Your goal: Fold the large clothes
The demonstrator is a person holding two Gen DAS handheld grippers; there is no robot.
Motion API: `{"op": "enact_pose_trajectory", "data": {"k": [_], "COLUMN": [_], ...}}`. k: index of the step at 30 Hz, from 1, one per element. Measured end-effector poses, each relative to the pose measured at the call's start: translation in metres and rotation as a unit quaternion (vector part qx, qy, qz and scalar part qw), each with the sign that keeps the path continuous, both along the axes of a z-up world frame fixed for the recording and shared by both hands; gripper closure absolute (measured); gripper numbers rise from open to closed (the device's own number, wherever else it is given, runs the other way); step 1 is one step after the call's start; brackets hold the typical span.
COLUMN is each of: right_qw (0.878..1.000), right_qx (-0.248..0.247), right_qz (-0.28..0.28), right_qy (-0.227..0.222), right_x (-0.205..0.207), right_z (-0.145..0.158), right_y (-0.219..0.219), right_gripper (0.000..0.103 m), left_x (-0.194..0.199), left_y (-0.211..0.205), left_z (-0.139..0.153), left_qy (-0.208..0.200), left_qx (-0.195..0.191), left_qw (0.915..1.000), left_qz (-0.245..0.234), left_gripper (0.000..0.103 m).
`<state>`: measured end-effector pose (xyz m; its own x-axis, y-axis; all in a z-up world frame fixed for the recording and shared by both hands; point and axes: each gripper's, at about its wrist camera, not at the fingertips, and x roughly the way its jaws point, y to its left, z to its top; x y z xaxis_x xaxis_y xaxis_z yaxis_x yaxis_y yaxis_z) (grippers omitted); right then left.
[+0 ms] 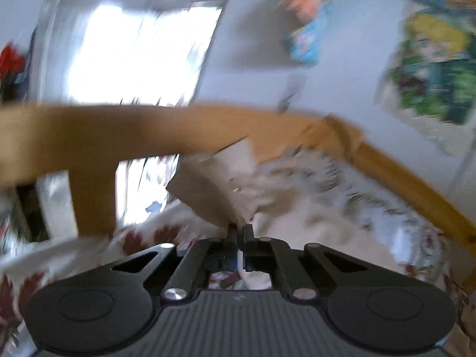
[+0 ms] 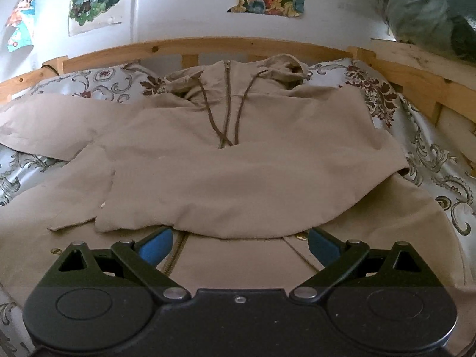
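Note:
A large beige hooded jacket (image 2: 232,160) with a zip and brown drawstrings lies spread on the bed, one sleeve folded across its chest. My right gripper (image 2: 239,245) is open and empty, just above the jacket's lower front. In the blurred left wrist view, my left gripper (image 1: 240,229) is shut on a fold of the beige jacket fabric (image 1: 214,184), which stands up in front of the fingers.
A wooden bed frame (image 2: 190,48) runs along the far side and right (image 2: 416,74). The bedding (image 2: 440,160) is white with floral print. Posters (image 2: 95,0) hang on the wall. A dark bundle (image 2: 431,12) sits top right. A bright window (image 1: 139,53) shows in the left wrist view.

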<state>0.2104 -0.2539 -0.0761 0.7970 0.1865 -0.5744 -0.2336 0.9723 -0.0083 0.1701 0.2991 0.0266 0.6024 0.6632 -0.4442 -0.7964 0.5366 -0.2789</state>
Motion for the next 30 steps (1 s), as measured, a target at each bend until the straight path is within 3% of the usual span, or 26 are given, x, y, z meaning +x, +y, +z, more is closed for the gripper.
{"op": "enact_pose_trajectory", "data": {"k": [3,6,7,9,10,11,12,15,16,17,18,20,21,23,24,25,28,30], "right_qw": [1.000,0.999,0.999,0.998,0.997,0.996,0.995,0.992,0.990,0.989,0.988,0.986,0.984,0.983,0.982,0.981,0.982,0.985], "right_qx": [0.004,0.002,-0.001,-0.010,-0.017,-0.024,-0.031,-0.036,-0.031,-0.024,-0.016,-0.011,-0.009,-0.001,0.006,0.012,0.030,0.043], "right_qz": [-0.006,-0.018,-0.023,-0.032,-0.040,-0.048,-0.058,-0.098,-0.113,-0.126,-0.138,-0.155,-0.164,-0.176,-0.181,-0.184,-0.177,-0.154], "right_qy": [-0.011,-0.028,-0.036,-0.053,-0.064,-0.072,-0.076,-0.078,-0.076,-0.073,-0.071,-0.067,-0.063,-0.059,-0.058,-0.058,-0.063,-0.065], "right_x": [-0.001,-0.002,-0.002,-0.002,-0.002,-0.001,0.001,0.008,0.010,0.012,0.013,0.014,0.014,0.013,0.013,0.013,0.013,0.015], "right_z": [0.004,0.007,0.007,0.007,0.006,0.005,0.005,0.002,0.002,0.002,0.002,0.000,0.000,-0.002,-0.001,-0.001,0.002,0.001], "right_y": [-0.005,-0.011,-0.013,-0.017,-0.021,-0.025,-0.029,-0.048,-0.055,-0.062,-0.069,-0.079,-0.084,-0.092,-0.095,-0.098,-0.097,-0.091], "right_gripper": [0.005,0.005,0.005,0.005,0.005,0.005,0.005,0.006,0.006,0.006,0.006,0.006,0.006,0.006,0.006,0.006,0.006,0.007], "left_x": [0.006,0.018,0.024,0.031,0.037,0.043,0.048,0.059,0.061,0.063,0.065,0.067,0.062,0.052,0.046,0.040,0.035,0.032], "left_y": [-0.042,-0.095,-0.117,-0.166,-0.194,-0.220,-0.242,-0.308,-0.325,-0.343,-0.355,-0.367,-0.370,-0.368,-0.363,-0.357,-0.331,-0.312], "left_z": [0.031,0.064,0.073,0.087,0.091,0.092,0.089,0.061,0.047,0.032,0.018,-0.010,-0.022,-0.038,-0.044,-0.050,-0.061,-0.070], "left_qy": [-0.020,-0.056,-0.067,-0.088,-0.088,-0.083,-0.083,-0.074,-0.066,-0.049,-0.029,0.011,0.027,0.052,0.062,0.069,0.102,0.133], "left_qx": [0.099,0.175,0.200,0.243,0.258,0.260,0.253,0.226,0.213,0.187,0.158,0.101,0.084,0.068,0.064,0.063,0.063,0.067], "left_qw": [0.9929,0.9700,0.9570,0.9219,0.8993,0.8780,0.8627,0.8186,0.8075,0.7932,0.7798,0.7576,0.7467,0.7349,0.7339,0.7385,0.7634,0.7887], "left_qz": [-0.063,-0.159,-0.199,-0.289,-0.342,-0.393,-0.430,-0.523,-0.546,-0.578,-0.605,-0.645,-0.659,-0.673,-0.673,-0.668,-0.635,-0.596], "left_gripper": [0.103,0.103,0.103,0.103,0.103,0.102,0.102,0.101,0.100,0.089,0.064,0.032,0.028,0.021,0.016,0.014,0.011,0.010]}}
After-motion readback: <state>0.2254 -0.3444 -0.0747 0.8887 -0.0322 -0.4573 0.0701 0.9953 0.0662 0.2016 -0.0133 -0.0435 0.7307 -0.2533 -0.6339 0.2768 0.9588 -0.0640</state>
